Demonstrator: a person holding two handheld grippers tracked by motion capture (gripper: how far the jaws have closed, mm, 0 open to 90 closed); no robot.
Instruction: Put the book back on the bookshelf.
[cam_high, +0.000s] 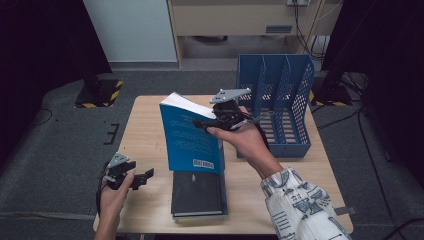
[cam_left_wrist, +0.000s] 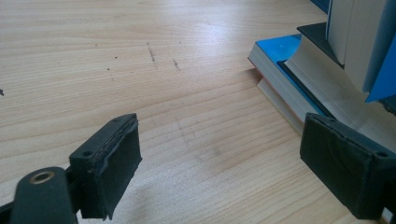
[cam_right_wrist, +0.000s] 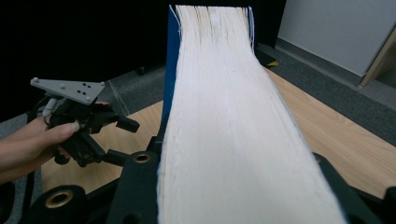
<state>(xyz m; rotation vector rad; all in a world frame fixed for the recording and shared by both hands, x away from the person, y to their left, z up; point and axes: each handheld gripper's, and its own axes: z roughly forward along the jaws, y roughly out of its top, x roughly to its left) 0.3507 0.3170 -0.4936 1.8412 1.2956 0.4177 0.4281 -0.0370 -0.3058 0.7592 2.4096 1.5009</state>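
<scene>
The thick blue-covered paperback book (cam_high: 190, 135) is held upright above the middle of the light wooden table (cam_high: 145, 130), its white page edge (cam_right_wrist: 233, 130) clamped between the jaws of the right gripper (cam_high: 207, 122). Its lower edge is seen just over a black hardcover book (cam_high: 197, 192) stacked on another blue book. The left gripper (cam_high: 142, 177) is kept low at the table's left, jaws wide apart, nothing between them. A blue perforated plastic file rack (cam_high: 280, 100) is placed at the right rear.

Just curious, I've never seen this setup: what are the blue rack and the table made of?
The blue rack looks like moulded plastic: thin perforated walls and dividers, one even colour. The table looks like pale wood or a wood-look laminate, matt, with visible grain lines.
</scene>
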